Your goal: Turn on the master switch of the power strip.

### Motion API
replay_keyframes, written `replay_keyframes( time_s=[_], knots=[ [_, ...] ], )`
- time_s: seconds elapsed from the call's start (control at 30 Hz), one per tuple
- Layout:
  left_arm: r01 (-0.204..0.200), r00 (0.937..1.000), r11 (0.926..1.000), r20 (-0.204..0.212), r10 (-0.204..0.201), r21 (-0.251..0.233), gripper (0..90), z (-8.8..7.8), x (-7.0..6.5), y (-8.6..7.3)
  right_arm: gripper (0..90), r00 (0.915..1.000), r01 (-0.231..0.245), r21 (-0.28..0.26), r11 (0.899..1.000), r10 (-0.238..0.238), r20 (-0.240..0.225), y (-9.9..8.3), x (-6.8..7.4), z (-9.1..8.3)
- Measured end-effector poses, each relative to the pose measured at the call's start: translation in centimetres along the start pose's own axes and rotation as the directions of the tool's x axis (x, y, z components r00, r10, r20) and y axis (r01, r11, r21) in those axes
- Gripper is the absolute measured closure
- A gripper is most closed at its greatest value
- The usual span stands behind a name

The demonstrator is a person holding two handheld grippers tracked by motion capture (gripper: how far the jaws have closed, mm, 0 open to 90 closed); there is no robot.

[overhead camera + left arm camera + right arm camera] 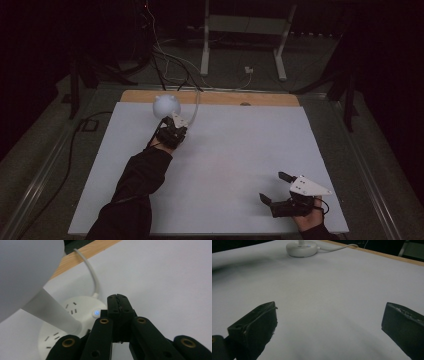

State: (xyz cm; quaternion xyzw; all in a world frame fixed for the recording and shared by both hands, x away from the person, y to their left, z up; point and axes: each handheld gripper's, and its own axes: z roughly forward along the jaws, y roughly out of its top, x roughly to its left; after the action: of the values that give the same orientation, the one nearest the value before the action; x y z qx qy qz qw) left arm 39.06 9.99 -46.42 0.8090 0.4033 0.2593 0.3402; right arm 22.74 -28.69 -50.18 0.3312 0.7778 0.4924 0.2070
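Lamp (166, 105) near far table edge; left gripper (117, 298) clenched beside base, right gripper (329, 322) released.

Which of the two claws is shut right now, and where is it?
The left claw: its jaws are pressed together at the lamp base, beside the blue-lit button. The right claw stands wide open over the bare white sheet.
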Motion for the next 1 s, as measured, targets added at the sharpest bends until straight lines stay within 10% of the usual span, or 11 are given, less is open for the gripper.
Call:
replay_keyframes(
  time_s=[0.67, 0.77, 0.8, 1.0],
  knots=[
    [0.05, 0.9828, 0.9985, 0.179, -0.045, -0.023, 38.6, -2.9, -1.0, 0.6, 0.0, 1.0, -0.004, 0.001, 1.0, 0.004, 0.001, 0.0, 0.0, 0.0],
    [0.06, 0.9715, 0.9982, 0.23, -0.058, -0.001, 13.3, -2.9, -0.9, 0.6, 0.0, 1.0, -0.005, 0.001, 1.0, 0.005, 0.001, 0.0, 0.0, 0.1],
    [0.068, 0.9601, 0.9977, 0.271, -0.068, 0.01, 9.5, -3.0, -0.8, 0.6, 0.0, 1.0, -0.005, 0.002, 1.0, 0.005, 0.001, 0.0, 0.0, 0.1],
    [0.067, 0.9406, 0.9977, 0.333, -0.067, 0.009, 0.3, -3.5, -0.8, 0.3, 0.0, 1.0, -0.005, 0.0, 1.0, 0.005, 0.001, 0.0, 0.0, 0.0]
  ],
)
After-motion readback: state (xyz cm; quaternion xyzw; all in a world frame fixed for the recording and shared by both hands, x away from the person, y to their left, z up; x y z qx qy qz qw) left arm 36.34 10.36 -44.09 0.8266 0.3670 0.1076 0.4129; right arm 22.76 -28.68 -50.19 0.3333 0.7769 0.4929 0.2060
